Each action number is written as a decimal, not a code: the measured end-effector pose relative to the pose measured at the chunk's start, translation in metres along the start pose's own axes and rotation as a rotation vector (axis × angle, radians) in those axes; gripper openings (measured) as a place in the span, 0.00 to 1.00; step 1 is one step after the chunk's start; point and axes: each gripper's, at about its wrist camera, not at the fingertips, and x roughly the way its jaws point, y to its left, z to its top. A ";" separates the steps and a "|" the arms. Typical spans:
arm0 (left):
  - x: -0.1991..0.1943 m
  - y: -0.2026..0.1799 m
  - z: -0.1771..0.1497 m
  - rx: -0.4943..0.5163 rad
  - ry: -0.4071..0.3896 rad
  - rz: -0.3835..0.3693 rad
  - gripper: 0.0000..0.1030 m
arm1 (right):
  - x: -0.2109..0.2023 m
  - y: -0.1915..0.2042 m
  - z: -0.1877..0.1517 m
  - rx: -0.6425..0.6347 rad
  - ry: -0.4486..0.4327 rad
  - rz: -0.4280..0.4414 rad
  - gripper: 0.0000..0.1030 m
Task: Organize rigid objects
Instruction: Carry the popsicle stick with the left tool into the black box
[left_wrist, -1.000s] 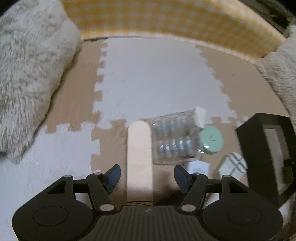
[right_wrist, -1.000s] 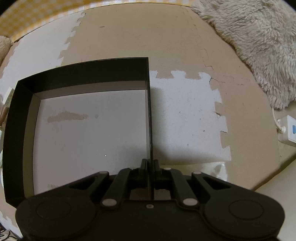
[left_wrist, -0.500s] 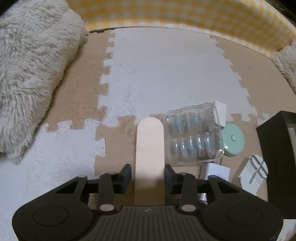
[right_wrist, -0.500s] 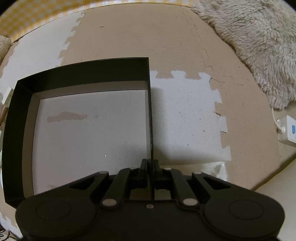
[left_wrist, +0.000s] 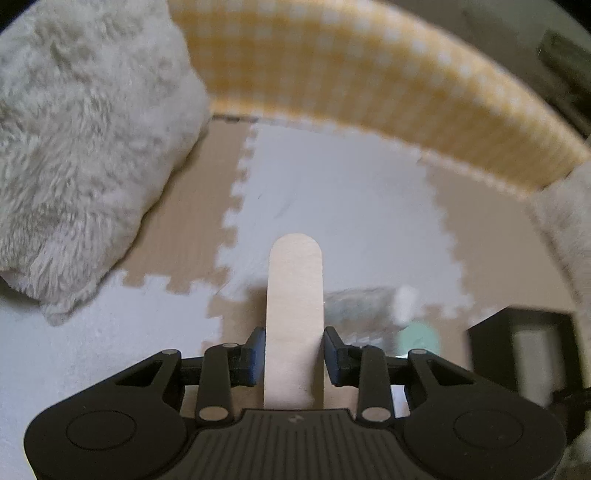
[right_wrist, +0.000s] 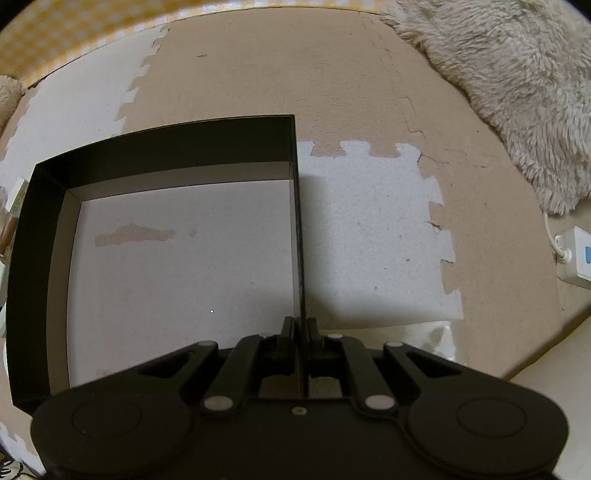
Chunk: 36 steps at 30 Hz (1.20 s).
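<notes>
A flat pale wooden stick (left_wrist: 294, 295) with a rounded tip is clamped between the pads of my left gripper (left_wrist: 294, 350) and is raised off the foam mat. Below it to the right lie, blurred, a clear plastic case (left_wrist: 360, 308) and a mint-green round lid (left_wrist: 419, 338). My right gripper (right_wrist: 300, 330) is shut on the right-hand wall (right_wrist: 297, 221) of a shallow black box (right_wrist: 48, 229) with a bare grey floor. That same black box (left_wrist: 517, 354) shows at the right edge of the left wrist view.
The floor is beige and white puzzle foam mat (right_wrist: 369, 240). A fluffy cream rug (left_wrist: 74, 166) lies left and another fluffy rug (right_wrist: 509, 85) far right. A yellow checked cushion edge (left_wrist: 369, 85) borders the back. A white power strip (right_wrist: 578, 258) sits at the right rim.
My left gripper closed on the wooden stick and lifted it off the mat; the view tilted up and the clear case dropped lower. The right gripper and box stayed still.
</notes>
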 end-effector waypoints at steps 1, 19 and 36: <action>-0.006 -0.005 0.000 -0.014 -0.009 -0.034 0.33 | 0.000 0.000 0.000 0.001 0.000 0.000 0.06; 0.007 -0.166 -0.028 -0.039 0.109 -0.432 0.33 | -0.011 -0.006 -0.001 0.036 -0.049 0.031 0.10; 0.095 -0.244 -0.058 -0.198 0.204 -0.488 0.34 | -0.039 -0.017 -0.003 0.087 -0.189 0.097 0.04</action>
